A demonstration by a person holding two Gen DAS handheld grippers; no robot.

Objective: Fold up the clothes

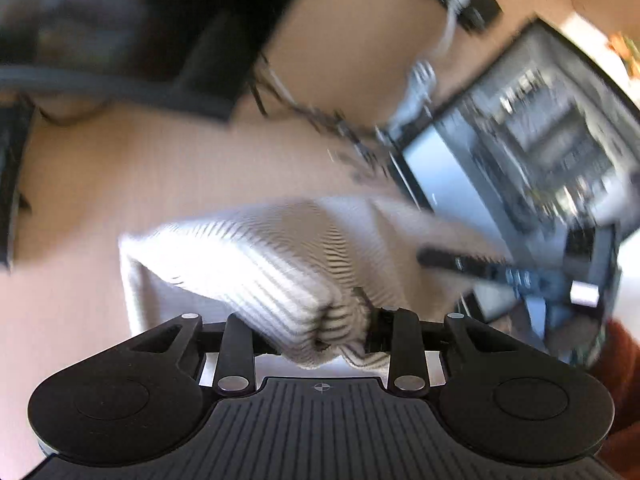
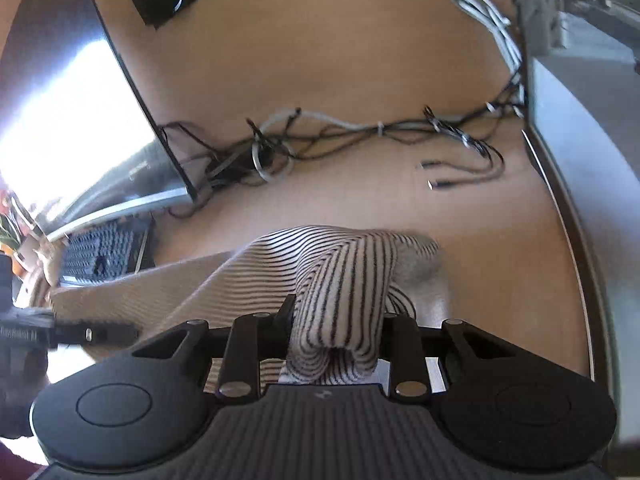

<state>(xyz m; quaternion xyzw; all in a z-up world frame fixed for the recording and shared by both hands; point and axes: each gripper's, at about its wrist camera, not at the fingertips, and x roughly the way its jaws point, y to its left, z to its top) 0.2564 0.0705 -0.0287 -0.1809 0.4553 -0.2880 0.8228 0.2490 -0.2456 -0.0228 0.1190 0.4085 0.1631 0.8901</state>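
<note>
A light tan wooden desk [image 2: 320, 60] carried a white black-striped knit garment [image 2: 248, 276], a tangle of black and grey cables [image 2: 320, 136], a dark-framed flat monitor [image 2: 132, 120] and a black keyboard [image 2: 100, 252] beside it

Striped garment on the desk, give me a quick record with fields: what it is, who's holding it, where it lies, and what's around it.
garment: white cloth with thin dark stripes
left gripper: jaws shut on a bunched fold of the cloth
right gripper: jaws shut on another bunched fold
garment state: both gripped folds raised, the rest trailing on the wooden desk
behind it: tangle of cables
to one side: monitor and keyboard
</note>
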